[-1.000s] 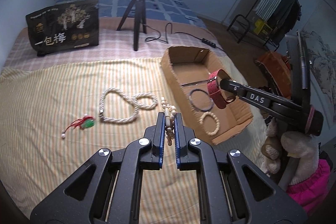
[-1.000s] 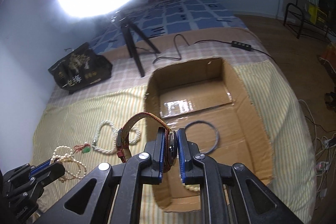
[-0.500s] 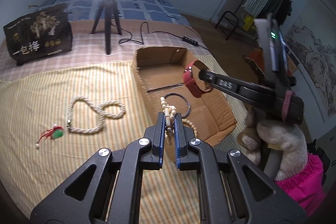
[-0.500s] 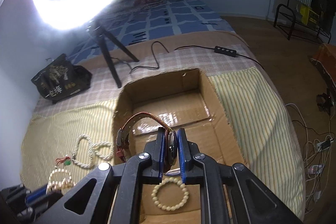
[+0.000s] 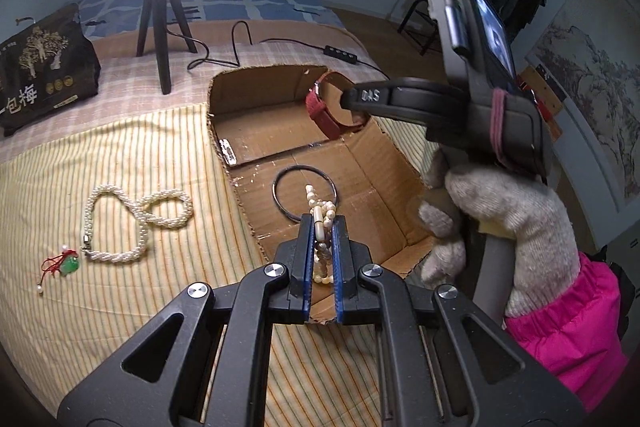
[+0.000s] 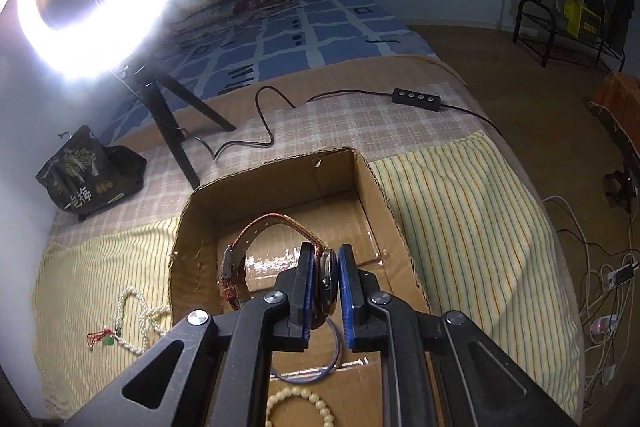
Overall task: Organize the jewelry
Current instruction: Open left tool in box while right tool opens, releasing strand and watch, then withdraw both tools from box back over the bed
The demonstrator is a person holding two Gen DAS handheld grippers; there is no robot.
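My left gripper point(image 5: 322, 223) is shut on a pearl bead bracelet point(image 5: 319, 209) and holds it above the near part of the open cardboard box point(image 5: 396, 157). My right gripper point(image 6: 325, 259) is shut on a red-strapped watch point(image 6: 272, 227) over the far half of the box point(image 6: 384, 195); the watch point(image 5: 324, 113) and gripper also show in the left wrist view. A dark bangle point(image 5: 304, 193) and a cream bead bracelet point(image 6: 296, 407) lie on the box floor. A white pearl rope necklace point(image 5: 136, 219) and a red-and-green charm point(image 5: 60, 265) lie on the striped cloth to the left.
A ring light on a black tripod point(image 5: 158, 27) stands behind the box, with its cable and switch point(image 6: 416, 98) on the bed. A black printed bag point(image 5: 44, 67) sits at the far left. The bed edge drops to the floor on the right point(image 6: 560, 147).
Both grippers have moved over the box: the left with the pearl bracelet from the cloth to above the near part, the right with the watch further toward the far end.
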